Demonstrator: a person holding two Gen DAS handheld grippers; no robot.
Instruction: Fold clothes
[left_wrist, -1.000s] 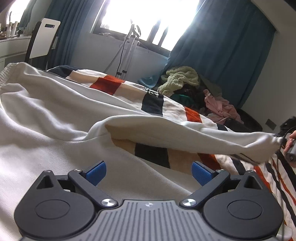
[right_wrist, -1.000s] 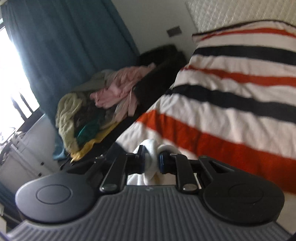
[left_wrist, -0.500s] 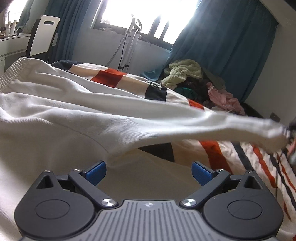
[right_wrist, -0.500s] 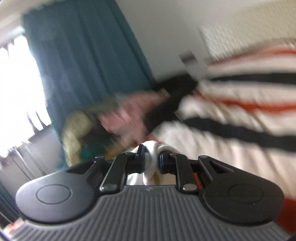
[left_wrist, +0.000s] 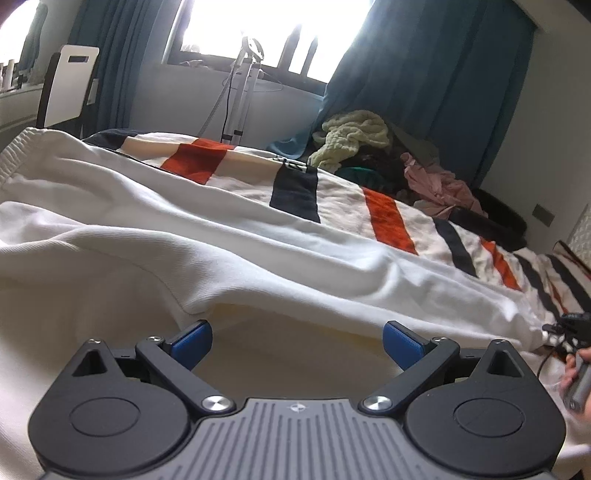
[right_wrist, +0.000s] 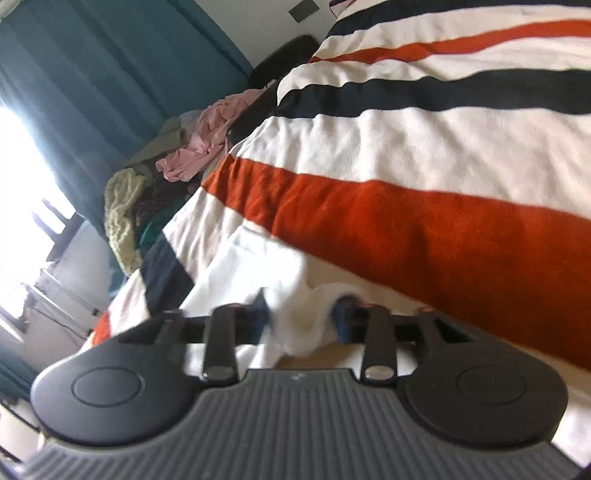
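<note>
A white garment (left_wrist: 184, 258) lies spread over the striped bedspread (left_wrist: 384, 218), and one long part of it runs to the right. My left gripper (left_wrist: 297, 341) hovers low over the garment's near fold, open, with its blue pads (left_wrist: 192, 341) wide apart and nothing between them. In the right wrist view the garment's bunched end (right_wrist: 299, 325) sits between the fingers of my right gripper (right_wrist: 303, 319). Its jaws are opening, and the cloth hangs slack between them, low over the bedspread (right_wrist: 406, 221). A hand (left_wrist: 574, 363) shows at the far right of the left wrist view.
A pile of loose clothes (left_wrist: 354, 136), yellow-green, pink and dark, sits at the bed's far side (right_wrist: 192, 155). Behind the bed are a chair (left_wrist: 70, 85), a standing steamer pole (left_wrist: 243, 92), blue curtains (left_wrist: 424, 92) and a bright window.
My right gripper has sunk toward the bed with the garment's end, and its jaws have parted. The raised, stretched part of the garment now lies on the bed. The left gripper stayed put.
</note>
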